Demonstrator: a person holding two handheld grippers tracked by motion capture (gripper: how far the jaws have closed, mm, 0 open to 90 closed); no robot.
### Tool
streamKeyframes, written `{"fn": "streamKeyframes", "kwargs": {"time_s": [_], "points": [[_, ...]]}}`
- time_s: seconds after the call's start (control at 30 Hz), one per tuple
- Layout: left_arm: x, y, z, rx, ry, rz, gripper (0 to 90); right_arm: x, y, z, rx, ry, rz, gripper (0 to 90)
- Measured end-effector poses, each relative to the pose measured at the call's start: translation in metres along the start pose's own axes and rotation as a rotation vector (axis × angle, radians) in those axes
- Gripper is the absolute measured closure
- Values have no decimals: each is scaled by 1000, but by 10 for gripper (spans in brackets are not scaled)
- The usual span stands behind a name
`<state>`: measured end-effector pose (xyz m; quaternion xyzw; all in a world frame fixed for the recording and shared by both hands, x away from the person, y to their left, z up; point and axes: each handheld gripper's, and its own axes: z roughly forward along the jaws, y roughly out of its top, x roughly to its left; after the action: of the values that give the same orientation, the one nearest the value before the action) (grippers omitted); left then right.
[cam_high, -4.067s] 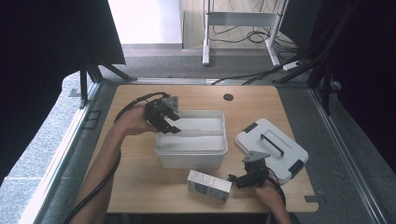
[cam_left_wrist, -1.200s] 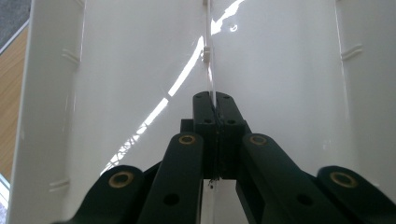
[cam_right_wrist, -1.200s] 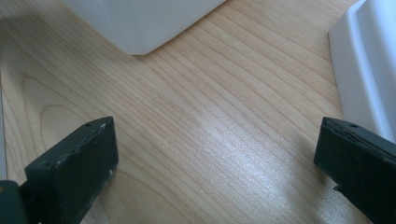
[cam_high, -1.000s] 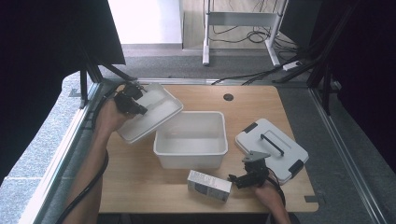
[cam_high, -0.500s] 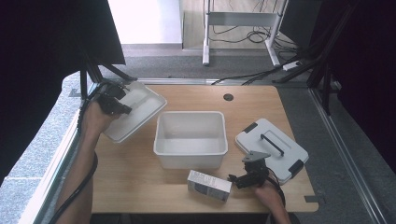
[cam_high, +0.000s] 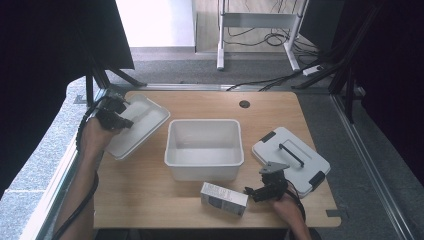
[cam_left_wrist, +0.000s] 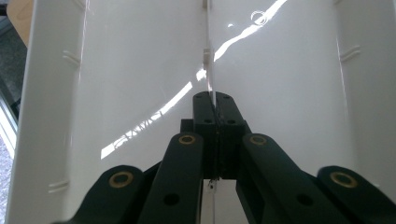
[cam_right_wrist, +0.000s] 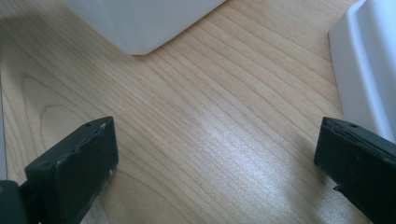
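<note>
Lid (cam_high: 135, 125), white flat plastic, lay clamped in our left gripper (cam_high: 114, 117) at the table's far-left corner, long axis slanting toward the open white bin (cam_high: 204, 149); right gripper (cam_high: 261, 192) gaped empty.

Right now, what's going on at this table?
A person works with two handheld grippers. The left gripper is clamped on a thin rib of the shallow white plastic tray, holding it at the table's left edge beside the open white plastic bin. The right gripper rests open on the wooden table, between the small grey cardboard box and the white latched lid.
</note>
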<state>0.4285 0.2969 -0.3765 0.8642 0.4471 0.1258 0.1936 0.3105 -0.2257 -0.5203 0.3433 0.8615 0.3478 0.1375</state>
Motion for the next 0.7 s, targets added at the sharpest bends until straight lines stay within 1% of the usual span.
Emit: {"fn": "streamKeyframes", "kwargs": {"time_s": [0.1, 0.13, 0.17, 0.23, 0.33, 0.53, 0.7], "points": [[-1, -9, 6, 0, -1, -3, 891, 0, 0, 0, 0, 0, 0, 0], [-2, -14, 11, -3, -5, 5, 891, 0, 0, 0, 0, 0, 0, 0], [-2, -14, 11, -3, -5, 5, 891, 0, 0, 0, 0, 0, 0, 0], [-4, -20, 17, 0, -7, 12, 890, 0, 0, 0, 0, 0, 0, 0], [-8, -29, 27, 14, -3, 26, 890, 0, 0, 0, 0, 0, 0, 0], [-14, -47, 47, 8, -32, 18, 890, 0, 0, 0, -1, 0, 0, 0], [-18, -58, 61, 4, -42, 15, 890, 0, 0, 0, -1, 0, 0, 0]]}}
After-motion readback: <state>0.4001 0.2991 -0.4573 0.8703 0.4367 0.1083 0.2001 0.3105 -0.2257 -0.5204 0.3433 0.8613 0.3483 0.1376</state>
